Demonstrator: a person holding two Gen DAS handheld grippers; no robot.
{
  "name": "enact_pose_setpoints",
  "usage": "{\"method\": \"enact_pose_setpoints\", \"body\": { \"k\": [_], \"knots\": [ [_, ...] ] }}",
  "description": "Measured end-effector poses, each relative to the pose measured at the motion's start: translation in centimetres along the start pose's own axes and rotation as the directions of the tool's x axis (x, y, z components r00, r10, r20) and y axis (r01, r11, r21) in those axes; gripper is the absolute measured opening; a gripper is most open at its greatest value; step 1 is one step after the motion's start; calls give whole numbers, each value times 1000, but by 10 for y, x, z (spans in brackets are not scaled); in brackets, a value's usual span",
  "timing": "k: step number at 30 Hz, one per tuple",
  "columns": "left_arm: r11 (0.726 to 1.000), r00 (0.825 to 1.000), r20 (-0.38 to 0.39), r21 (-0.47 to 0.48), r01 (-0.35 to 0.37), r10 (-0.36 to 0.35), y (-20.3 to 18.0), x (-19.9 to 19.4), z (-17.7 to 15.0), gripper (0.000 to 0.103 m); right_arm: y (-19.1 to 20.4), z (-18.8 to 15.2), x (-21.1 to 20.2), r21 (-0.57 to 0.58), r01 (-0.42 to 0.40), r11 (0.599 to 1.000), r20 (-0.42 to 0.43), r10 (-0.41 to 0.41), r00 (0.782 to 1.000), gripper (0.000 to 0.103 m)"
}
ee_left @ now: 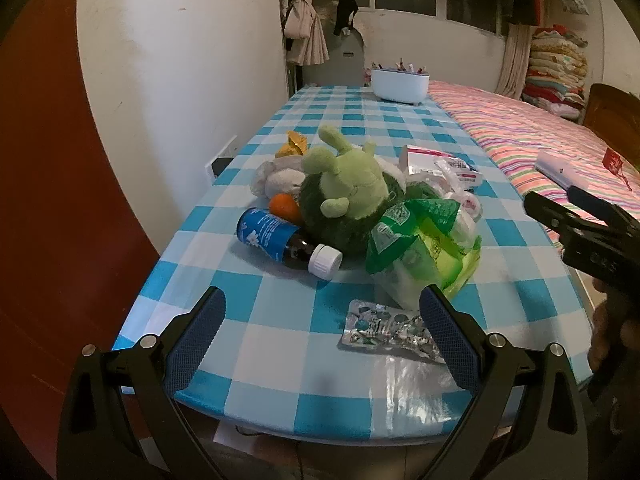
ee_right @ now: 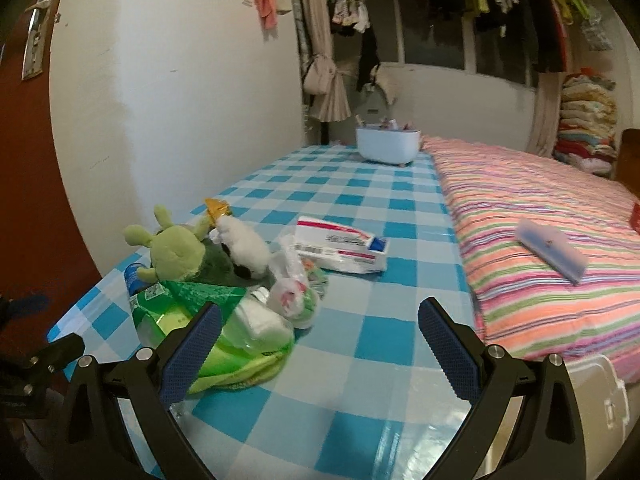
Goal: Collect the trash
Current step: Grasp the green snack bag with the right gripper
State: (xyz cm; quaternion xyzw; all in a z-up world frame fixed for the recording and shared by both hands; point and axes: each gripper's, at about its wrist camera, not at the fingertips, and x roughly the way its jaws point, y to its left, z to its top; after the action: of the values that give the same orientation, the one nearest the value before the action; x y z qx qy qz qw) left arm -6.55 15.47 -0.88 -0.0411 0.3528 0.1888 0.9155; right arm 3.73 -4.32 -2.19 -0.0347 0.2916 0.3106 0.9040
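A crumpled green plastic bag (ee_left: 424, 248) (ee_right: 224, 328) lies near the front of the checked table (ee_left: 352, 120). A silver blister pack (ee_left: 384, 330) lies in front of it, beside my left gripper's right finger. A brown bottle (ee_left: 288, 242) with blue label and white cap lies on its side to the left. A white knotted bag (ee_right: 292, 292) and a red-and-white box (ee_right: 344, 250) sit behind. My left gripper (ee_left: 322, 320) hovers open over the front edge. My right gripper (ee_right: 320, 332) is open, its left finger next to the green bag.
A green plush toy (ee_left: 352, 184), a grey-white plush (ee_left: 276, 176), an orange (ee_left: 284, 206) and a yellow wrapper (ee_left: 294, 144) crowd the pile. A white tub (ee_right: 388, 142) stands at the table's far end. A striped bed (ee_right: 540, 240) borders the right side, with a blue case (ee_right: 552, 250) on it.
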Motion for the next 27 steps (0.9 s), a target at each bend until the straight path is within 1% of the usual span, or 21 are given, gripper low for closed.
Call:
{"method": "enact_pose_setpoints", "body": {
  "k": [4,7,8,10,12,13,16,17,18,21,23,24,25,26,27],
  "knots": [
    [1000,1000,-8,5,-2,3,0,0,-4,96,6,-3,15,10,-83,997,-44,83,996,96],
    [1000,1000,-19,2,6,-6,2,3,-7,96,16,-4,20,-11,-177,984,-56,176,983,96],
    [1000,1000,-22,0,7,-7,2,4,-8,96,23,-4,22,-34,-221,975,-64,219,974,96],
    [1000,1000,-30,-8,9,-9,4,6,-8,96,38,-2,26,-97,-263,960,-75,256,964,96],
    [1000,999,-35,-13,10,-10,6,8,-9,96,51,-1,31,-153,-285,946,-90,273,958,96],
    [1000,999,-36,-16,9,-10,7,9,-9,96,58,-1,35,-182,-295,938,-111,278,954,96],
    [1000,999,-40,-21,8,-9,9,10,-10,96,78,-3,49,-270,-293,917,-150,260,954,96],
    [1000,999,-41,-21,6,-7,9,11,-10,96,84,-5,56,-301,-280,912,-168,238,957,96],
    [1000,999,-44,-21,5,-6,10,11,-10,96,87,-6,60,-314,-272,910,-180,224,958,96],
    [1000,999,-50,-22,7,-8,10,13,-11,96,89,-8,78,-312,-265,912,-235,196,952,96],
    [1000,999,-53,-20,9,-10,9,14,-11,96,86,-7,79,-299,-284,911,-236,218,947,96],
    [1000,998,-55,-18,10,-11,9,15,-11,96,84,-7,81,-295,-285,912,-236,220,947,91],
    [1000,998,-58,-17,11,-12,9,16,-11,96,83,-6,81,-293,-283,913,-236,218,947,76],
    [1000,998,-61,-16,13,-14,8,17,-11,96,80,-5,81,-286,-284,915,-234,221,947,69],
    [1000,998,-64,-16,16,-17,7,18,-12,96,78,-4,81,-281,-282,917,-229,221,948,55]
  ]
}}
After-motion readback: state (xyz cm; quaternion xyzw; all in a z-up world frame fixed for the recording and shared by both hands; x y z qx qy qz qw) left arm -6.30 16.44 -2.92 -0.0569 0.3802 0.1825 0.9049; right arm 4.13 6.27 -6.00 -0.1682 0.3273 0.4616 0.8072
